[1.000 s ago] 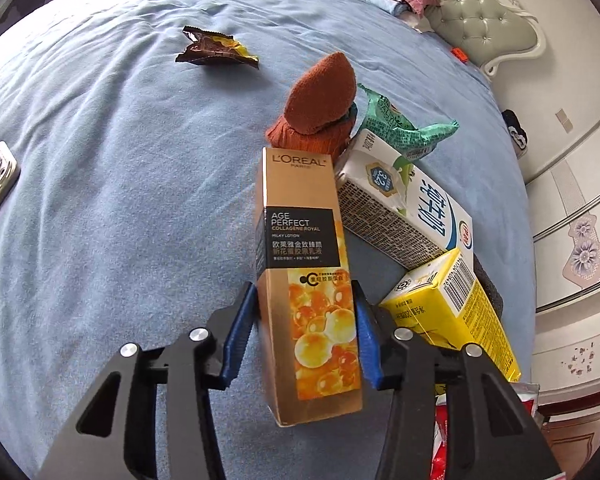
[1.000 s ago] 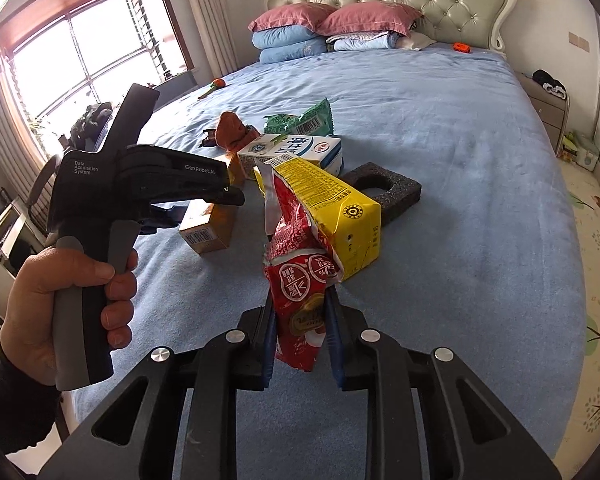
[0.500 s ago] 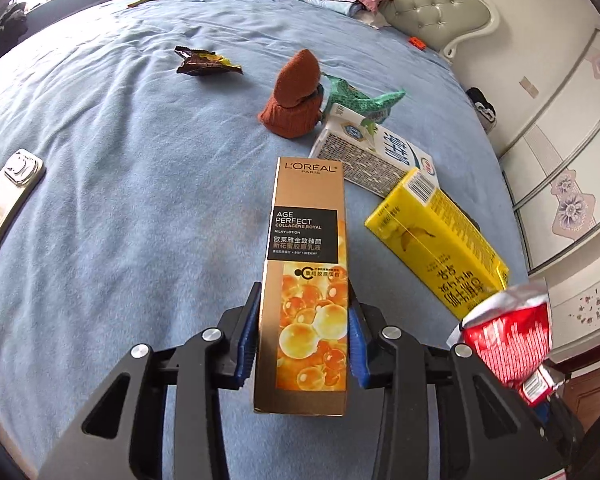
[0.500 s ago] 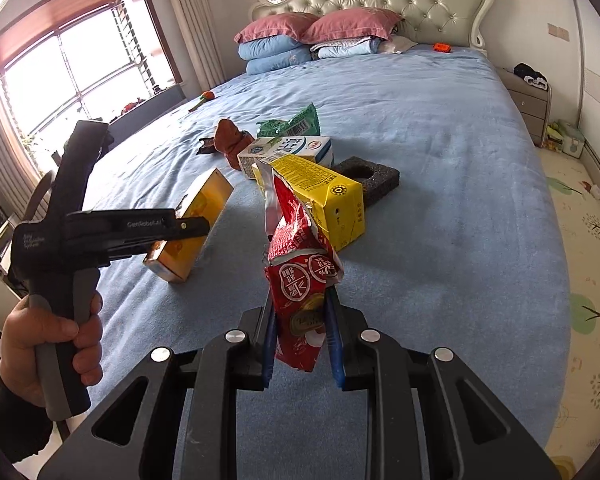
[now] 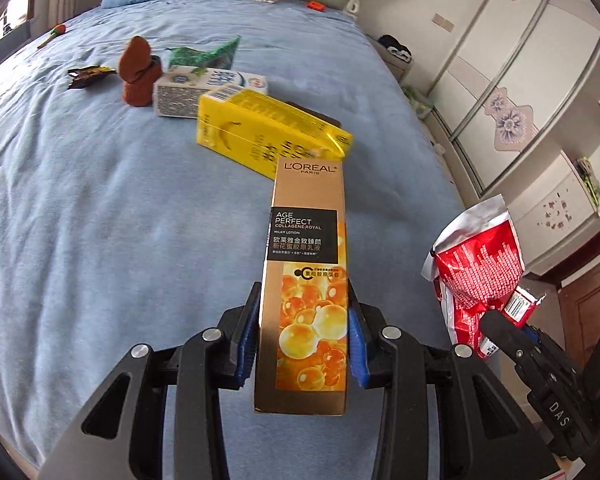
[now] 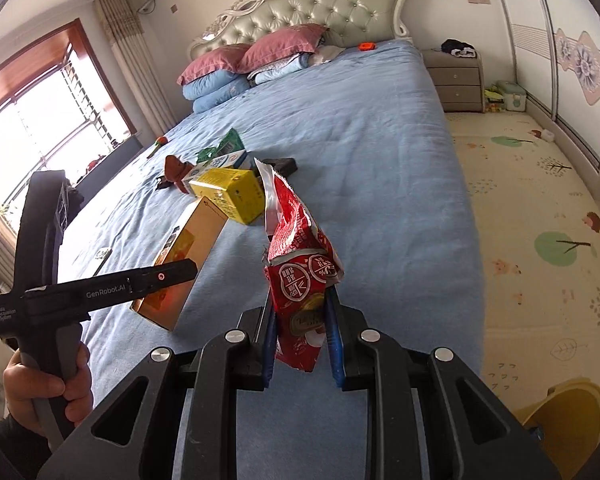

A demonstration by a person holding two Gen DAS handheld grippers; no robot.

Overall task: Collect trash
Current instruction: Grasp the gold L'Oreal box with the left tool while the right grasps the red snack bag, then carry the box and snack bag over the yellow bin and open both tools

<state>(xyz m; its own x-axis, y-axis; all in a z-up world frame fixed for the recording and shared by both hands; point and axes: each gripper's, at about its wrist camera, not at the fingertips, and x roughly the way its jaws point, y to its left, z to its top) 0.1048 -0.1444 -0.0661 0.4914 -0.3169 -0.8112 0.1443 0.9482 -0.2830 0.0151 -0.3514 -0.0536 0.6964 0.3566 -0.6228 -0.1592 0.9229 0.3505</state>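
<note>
Lifted clear of bed (image 5: 100, 208) since earlier: left claw (image 5: 303, 334) clamped on lotion box (image 5: 306, 280); right claw (image 6: 300, 332) clamped on red wrapper (image 6: 300, 280); advise holding both grips firm, carrying level towards bin.

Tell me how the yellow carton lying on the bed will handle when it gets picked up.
The yellow carton has flat faces and crisp edges, so it probably stays stiff in a grip. It lies on its long side on the bed, so it should not roll. As trash, it is likely empty and light, though that cannot be seen.
</note>
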